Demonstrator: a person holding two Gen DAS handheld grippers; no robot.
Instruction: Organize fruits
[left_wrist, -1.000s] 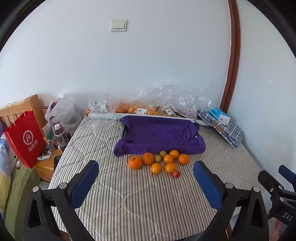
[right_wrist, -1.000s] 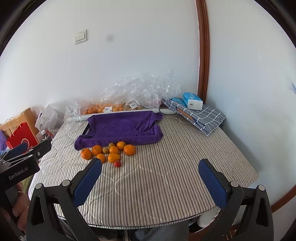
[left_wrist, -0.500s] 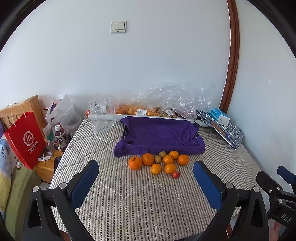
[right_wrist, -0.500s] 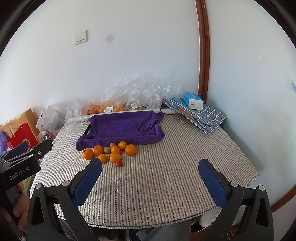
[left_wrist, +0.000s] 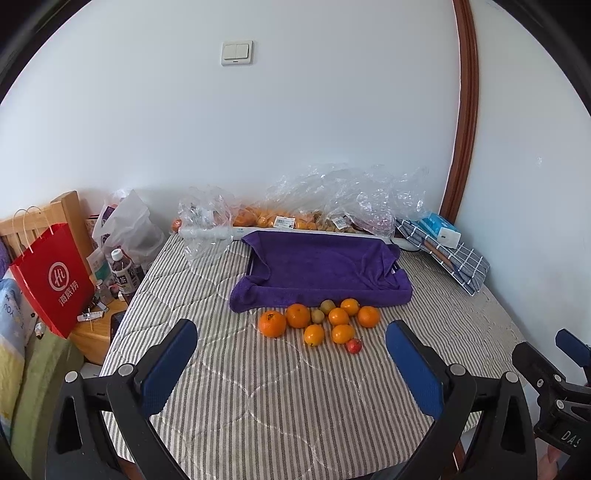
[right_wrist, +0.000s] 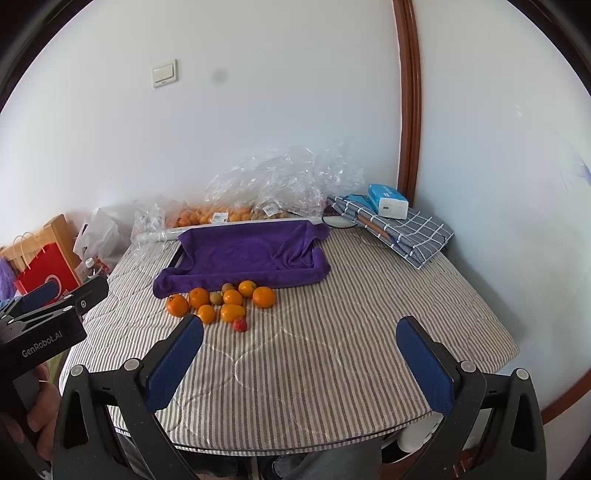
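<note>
Striped table (left_wrist: 258, 398) — left gripper (left_wrist: 291, 354) and right gripper (right_wrist: 299, 350) level above it, fingers wide apart, empty — fruits (left_wrist: 317, 323) beyond.

Tray (left_wrist: 250, 263): only a dark edge shows at the left; the purple towel (left_wrist: 317, 266) covers the rest. Bagged fruit (left_wrist: 273, 218) at the far edge: kinds unclear through crumpled plastic bags (left_wrist: 343, 192); label print too small to read. Right gripper (left_wrist: 554, 373): cut off by the left wrist view's right edge. Tissue pack (right_wrist: 388, 201): lettering illegible. Bottle (left_wrist: 123, 275): base hidden by the table edge (left_wrist: 122, 332).
</note>
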